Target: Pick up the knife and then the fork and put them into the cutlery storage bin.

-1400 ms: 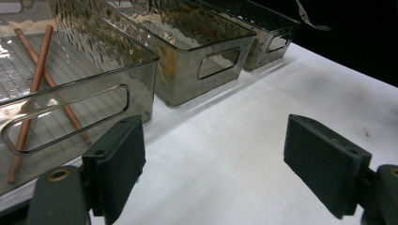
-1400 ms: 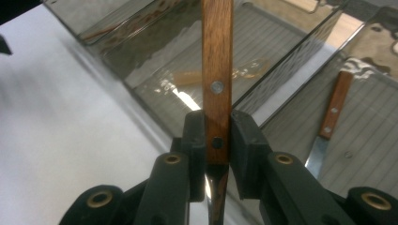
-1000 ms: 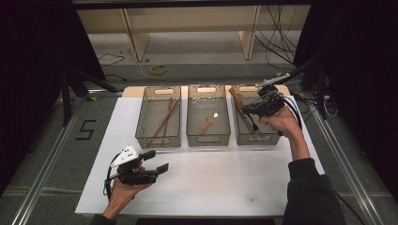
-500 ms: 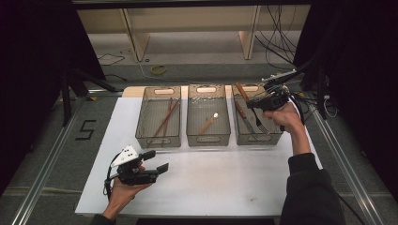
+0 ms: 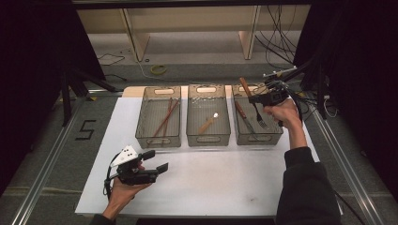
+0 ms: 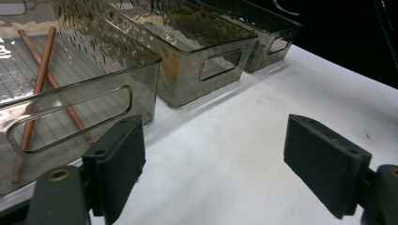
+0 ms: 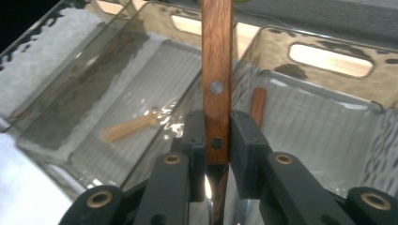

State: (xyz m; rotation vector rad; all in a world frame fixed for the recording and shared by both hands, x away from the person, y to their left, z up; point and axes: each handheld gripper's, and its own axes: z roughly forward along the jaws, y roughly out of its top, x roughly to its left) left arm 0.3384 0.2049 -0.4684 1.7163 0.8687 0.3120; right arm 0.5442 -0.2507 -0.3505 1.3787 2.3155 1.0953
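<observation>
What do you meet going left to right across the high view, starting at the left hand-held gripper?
Left hand-held gripper → bin with chopsticks → bin with wooden spoon → bin with cutlery → right hand-held gripper gripping a wooden-handled utensil.

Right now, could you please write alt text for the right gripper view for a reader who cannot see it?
The right gripper is shut on the wooden handle of a fork, held upright over clear plastic bins. A wooden spoon lies in the neighbouring bin.
</observation>
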